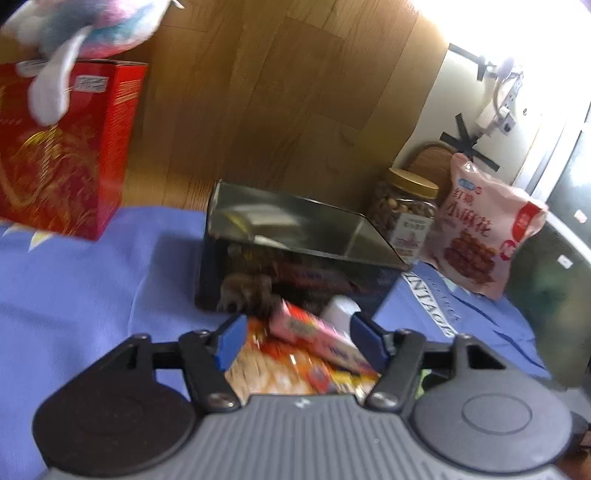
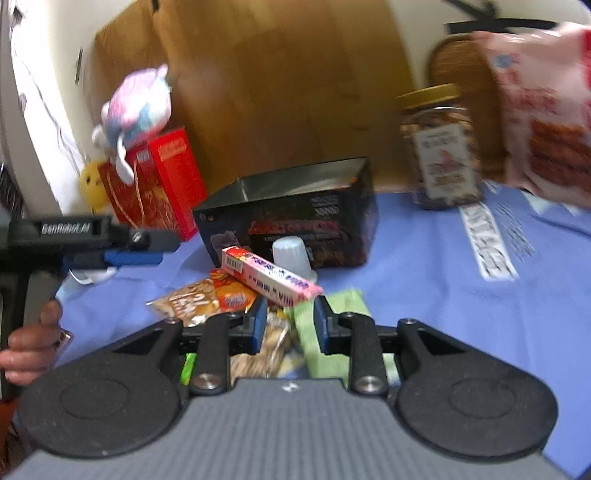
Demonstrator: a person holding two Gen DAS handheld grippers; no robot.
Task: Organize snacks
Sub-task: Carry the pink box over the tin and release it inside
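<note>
A pile of snacks lies on the blue cloth before an open dark tin box (image 1: 295, 229), also in the right wrist view (image 2: 295, 206). A pink candy box (image 1: 317, 336) (image 2: 269, 275) rests on an orange cracker packet (image 1: 280, 369) (image 2: 207, 295). A small white cup (image 2: 291, 254) stands by the tin. My left gripper (image 1: 295, 339) is open above the pink box and the packet; it shows at the left of the right wrist view (image 2: 133, 251). My right gripper (image 2: 290, 325) is open over a foil snack pack (image 2: 266, 347) and a green packet (image 2: 325, 332).
A red gift box (image 1: 62, 147) with a plush toy (image 1: 81, 29) on top stands at the left. A nut jar (image 1: 406, 214) and a pink snack bag (image 1: 480, 232) stand at the right of the tin. A wooden panel rises behind.
</note>
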